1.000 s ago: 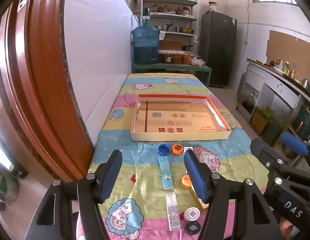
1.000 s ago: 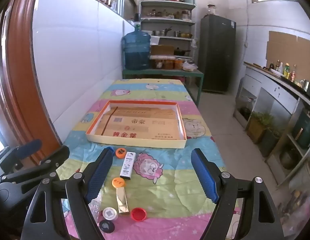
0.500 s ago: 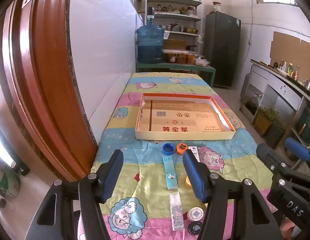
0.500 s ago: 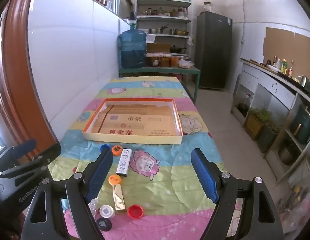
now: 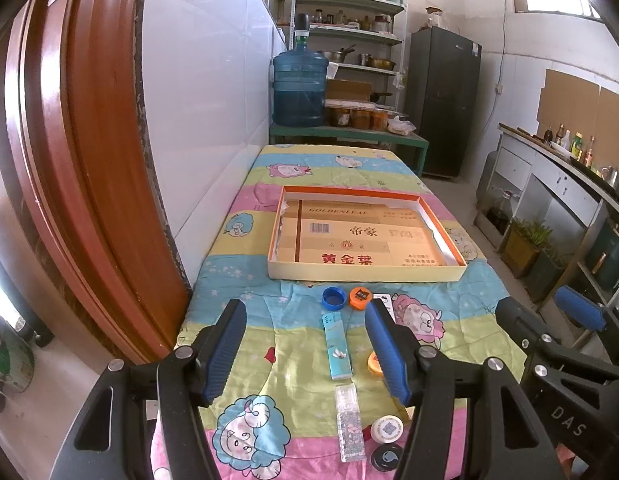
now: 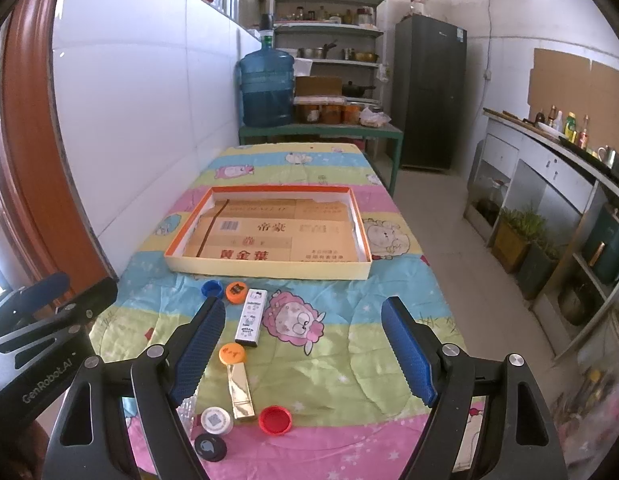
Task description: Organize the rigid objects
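A shallow cardboard tray [image 5: 369, 276] [image 6: 269, 270] with an orange rim lies on the cartoon-print cloth. In front of it sit a blue cap [image 5: 333, 297] [image 6: 212, 289], an orange cap [image 5: 359, 296] [image 6: 235, 291], a light-blue lighter [image 5: 336, 351], a white lighter [image 6: 251, 318], a gold lighter [image 6: 240, 392], a clear patterned lighter [image 5: 350, 428], a yellow-orange cap [image 6: 232, 353], a red cap [image 6: 275, 420], a white cap [image 5: 386, 429] [image 6: 216, 420] and a black cap [image 5: 386, 456] [image 6: 210, 447]. My left gripper [image 5: 309, 354] and right gripper [image 6: 303, 352] both hover open above them, holding nothing.
A white tiled wall [image 5: 205, 120] runs along the cloth's left edge, with a wooden door frame [image 5: 81, 160] nearer me. A blue water jug [image 5: 299, 88] and shelves stand behind the table. A counter [image 6: 549, 168] lines the right side across an aisle.
Both grippers have drawn back and risen a little, so the tray and small items sit farther away and lower in view. Nothing on the cloth has moved.
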The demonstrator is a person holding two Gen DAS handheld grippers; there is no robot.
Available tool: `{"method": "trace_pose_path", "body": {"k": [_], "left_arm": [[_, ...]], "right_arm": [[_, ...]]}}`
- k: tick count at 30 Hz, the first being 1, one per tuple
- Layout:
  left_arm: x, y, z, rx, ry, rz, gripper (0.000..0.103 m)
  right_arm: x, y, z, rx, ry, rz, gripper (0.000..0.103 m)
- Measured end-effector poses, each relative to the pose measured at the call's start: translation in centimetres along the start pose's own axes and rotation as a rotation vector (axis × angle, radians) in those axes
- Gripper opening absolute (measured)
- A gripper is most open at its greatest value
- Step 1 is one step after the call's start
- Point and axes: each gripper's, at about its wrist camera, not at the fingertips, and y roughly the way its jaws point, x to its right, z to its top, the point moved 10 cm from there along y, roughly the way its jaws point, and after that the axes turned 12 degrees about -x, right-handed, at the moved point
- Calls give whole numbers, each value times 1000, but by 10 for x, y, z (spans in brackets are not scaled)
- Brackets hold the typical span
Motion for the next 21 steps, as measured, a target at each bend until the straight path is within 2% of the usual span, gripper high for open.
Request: {"method": "trace_pose_path", "body": {"k": [21], "left_arm": [[5,10,-3,-21,-3,-12,62]], "right_arm": [[-2,6,-4,-15,8,16,82]]}}
